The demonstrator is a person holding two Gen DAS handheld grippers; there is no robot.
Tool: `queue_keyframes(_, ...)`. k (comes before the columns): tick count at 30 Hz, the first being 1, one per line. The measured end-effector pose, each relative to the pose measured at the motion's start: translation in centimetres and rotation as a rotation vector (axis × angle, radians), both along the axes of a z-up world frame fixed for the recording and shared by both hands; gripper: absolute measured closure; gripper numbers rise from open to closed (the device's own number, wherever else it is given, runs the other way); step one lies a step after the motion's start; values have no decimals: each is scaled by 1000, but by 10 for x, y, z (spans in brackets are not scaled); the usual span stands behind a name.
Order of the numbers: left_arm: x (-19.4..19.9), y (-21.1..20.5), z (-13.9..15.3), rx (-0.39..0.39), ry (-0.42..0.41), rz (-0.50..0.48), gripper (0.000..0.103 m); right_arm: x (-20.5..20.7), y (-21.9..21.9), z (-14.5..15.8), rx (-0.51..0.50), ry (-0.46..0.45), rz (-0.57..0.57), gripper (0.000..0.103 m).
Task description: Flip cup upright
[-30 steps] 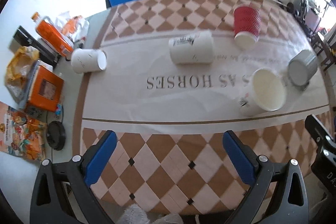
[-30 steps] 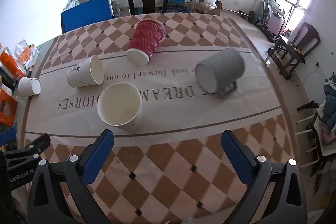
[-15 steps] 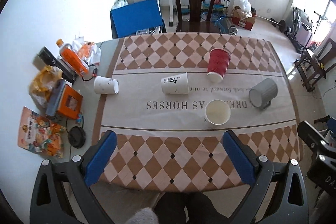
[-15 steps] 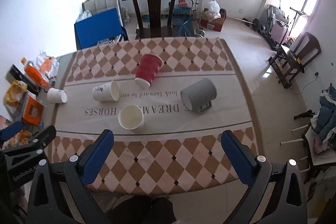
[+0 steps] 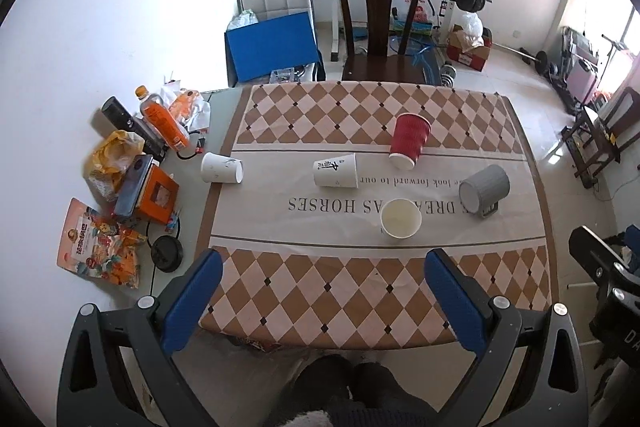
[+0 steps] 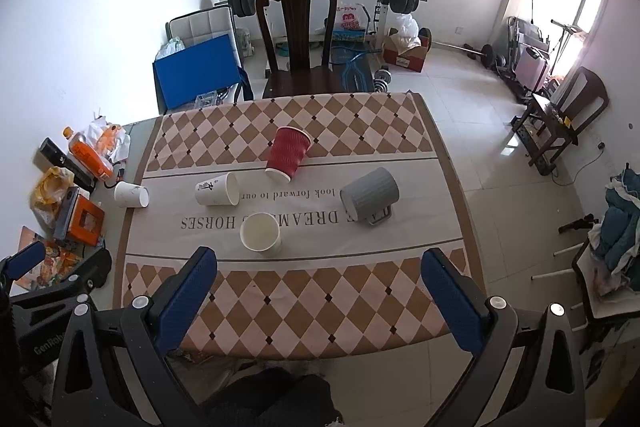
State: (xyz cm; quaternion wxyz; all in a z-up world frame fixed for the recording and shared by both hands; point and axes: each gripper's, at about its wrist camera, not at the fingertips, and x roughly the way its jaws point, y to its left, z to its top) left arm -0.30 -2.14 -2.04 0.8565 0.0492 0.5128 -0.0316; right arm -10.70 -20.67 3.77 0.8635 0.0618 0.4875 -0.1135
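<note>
Below, a table (image 5: 536,211) under a brown-checked cloth (image 5: 360,291) stands in a white-walled room before a dark chair (image 5: 378,23), five cups on their sides mid-cloth, among them a red ribbed cup (image 5: 409,141) and a grey mug (image 5: 484,189), while the left gripper (image 5: 324,301) and right gripper (image 6: 318,297) hang high above, jaws wide apart.

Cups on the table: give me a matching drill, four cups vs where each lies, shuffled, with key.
Column 1:
1. red ribbed cup
2. grey mug
3. printed white cup
4. small white cup

Column 2:
A. off the cloth, beside the clutter at the table's left edge
B. far right, handle against the cloth
C. middle of the white band, black mark on its side
D. farthest back, base on the checked border

Pairs: 1-D, 2-B, 3-C, 4-A
</note>
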Motion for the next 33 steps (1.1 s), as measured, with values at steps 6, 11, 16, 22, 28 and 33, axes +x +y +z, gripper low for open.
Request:
queue_keyframes(6,-1,7,7,-5,-5,21,0,-6,0,8,3,-9,-1,0)
queue_keyframes(11,-3,9,7,2,0,19,0,-7,1,9,6,3,-1,0)
queue_keyframes(16,-5,12,6,4,8,15,0,-6,3,7,10,21,4,0)
queue_keyframes(22,-5,13,6,4,8,15,0,-5,5,2,14,27,5,0)
queue_keyframes(28,-6,14,6,4,8,11,0,-4,7,-3,17,37,10,0)
queue_keyframes(33,-6,14,6,7,6,9,0,-4,9,-5,11,37,16,0)
